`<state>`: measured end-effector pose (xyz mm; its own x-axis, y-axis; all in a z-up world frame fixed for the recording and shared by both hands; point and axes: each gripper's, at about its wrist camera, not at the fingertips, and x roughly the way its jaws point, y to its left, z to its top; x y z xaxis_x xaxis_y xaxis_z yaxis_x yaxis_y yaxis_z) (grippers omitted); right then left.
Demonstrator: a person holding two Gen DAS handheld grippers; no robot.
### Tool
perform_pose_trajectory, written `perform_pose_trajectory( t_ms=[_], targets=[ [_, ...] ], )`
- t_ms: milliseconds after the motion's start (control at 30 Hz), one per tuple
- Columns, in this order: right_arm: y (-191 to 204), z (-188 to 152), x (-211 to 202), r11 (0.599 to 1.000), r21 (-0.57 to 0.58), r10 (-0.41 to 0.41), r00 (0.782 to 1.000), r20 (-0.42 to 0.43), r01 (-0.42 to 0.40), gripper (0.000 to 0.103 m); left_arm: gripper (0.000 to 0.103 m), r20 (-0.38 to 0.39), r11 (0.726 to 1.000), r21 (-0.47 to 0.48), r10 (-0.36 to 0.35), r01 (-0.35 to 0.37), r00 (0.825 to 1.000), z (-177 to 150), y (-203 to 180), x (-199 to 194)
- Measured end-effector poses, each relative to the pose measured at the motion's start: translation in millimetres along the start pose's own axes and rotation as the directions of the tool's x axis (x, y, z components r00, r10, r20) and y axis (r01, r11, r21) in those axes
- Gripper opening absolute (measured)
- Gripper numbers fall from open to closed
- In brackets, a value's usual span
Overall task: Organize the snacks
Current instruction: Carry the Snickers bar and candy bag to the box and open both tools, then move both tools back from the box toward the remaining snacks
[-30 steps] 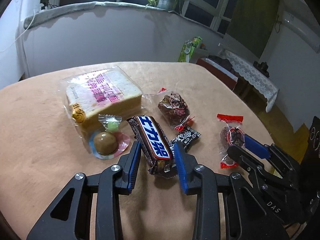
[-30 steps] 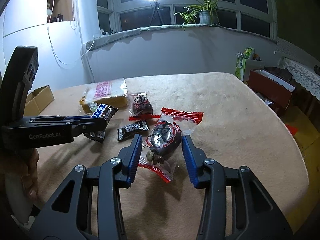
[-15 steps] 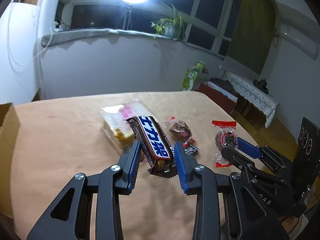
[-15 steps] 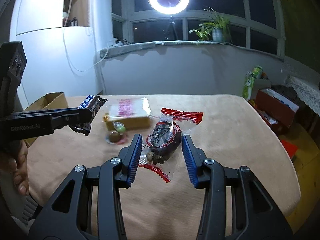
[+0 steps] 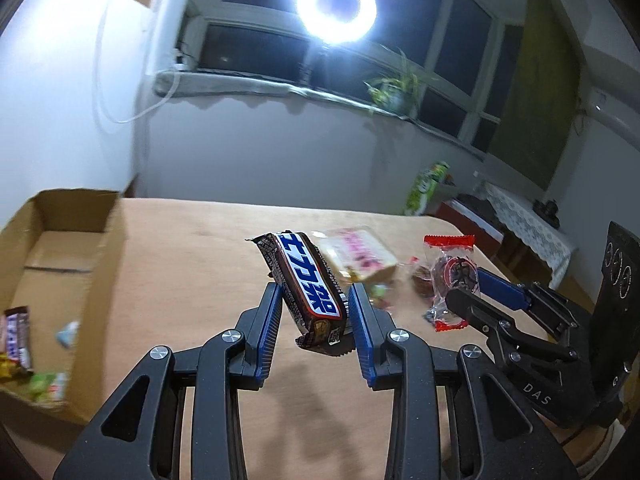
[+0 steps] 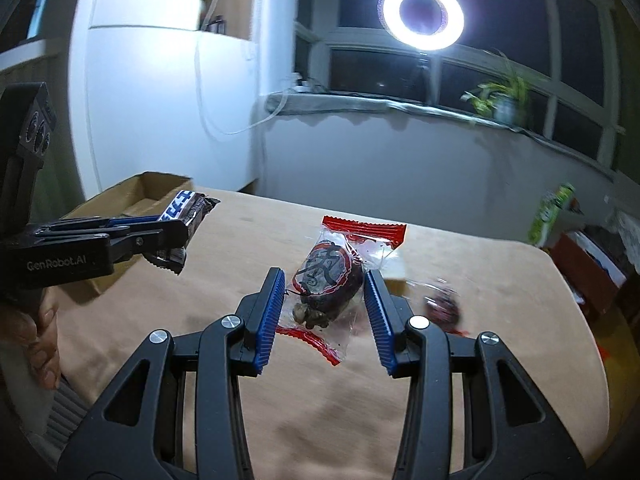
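- Left claw (image 5: 312, 312) clamped on a brown chocolate bar in a wrapper with a blue-and-white label (image 5: 306, 280); blue ribbed pads pinch the bar's lower half, long axis tilted up and away, so most of the bar sticks out in front.
- Bar is lifted clear of the tan cloth-covered desk (image 5: 192, 280); its shadow falls on the cloth below.
- Right claw (image 6: 324, 292) closed on a clear plastic packet with red crimped ends holding a dark dried snack (image 6: 328, 276); pads squeeze the bulging middle, top red seal stands above the fingers, lower red seal hangs loose under them.
- Packet is also held in the air, just right of the bar in the left wrist view.
- Open brown cardboard box (image 5: 68, 264) sits on the desk's left end, flaps up; a few wrapped snacks already lie in its near corner, one looks like a second bar of the same kind, blurred.
- Judgement: box is the collection spot, both claws carry one item each to save a trip; the left one is nearer to it.
- Left on the desk: bagged white bread slice with pink print (image 5: 360, 256), plus a small dark red-ended wrapped sweet (image 6: 444, 306), motion-blurred.
- Risk, my read: the packet film is slippery and crumply, so it could slide out; the bar is stiff, grip looks safe.
- Release should happen above the box opening, not over its flap.
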<state>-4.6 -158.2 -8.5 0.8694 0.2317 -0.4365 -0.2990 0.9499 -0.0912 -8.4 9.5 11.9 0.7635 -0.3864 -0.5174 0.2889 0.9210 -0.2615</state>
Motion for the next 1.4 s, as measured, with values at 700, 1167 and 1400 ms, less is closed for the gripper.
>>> perform_pose_trajectory(
  t_ms=[700, 1167, 1400],
  targets=[
    [201.1, 71.9, 70.6, 0.903, -0.266, 0.35, 0.937, 0.006, -0.336, 0.043, 0.032, 0.073, 0.932, -0.259, 0.28, -0.253, 0.957, -17.1, 162.7, -73.7],
    [241.4, 68.4, 111.8, 0.878, -0.305, 0.369, 0.928, -0.058, -0.368, 0.05, 0.048, 0.06, 0.878, -0.361, 0.359, -0.316, 0.931, -29.6, 211.2, -92.9],
    [234.9, 62.5, 101.4, 0.889, -0.29, 0.354, 0.934, -0.054, -0.354, 0.054, 0.056, 0.056, 0.867, -0.373, 0.375, -0.329, 0.925, -26.1, 213.6, -93.9]
  ],
)
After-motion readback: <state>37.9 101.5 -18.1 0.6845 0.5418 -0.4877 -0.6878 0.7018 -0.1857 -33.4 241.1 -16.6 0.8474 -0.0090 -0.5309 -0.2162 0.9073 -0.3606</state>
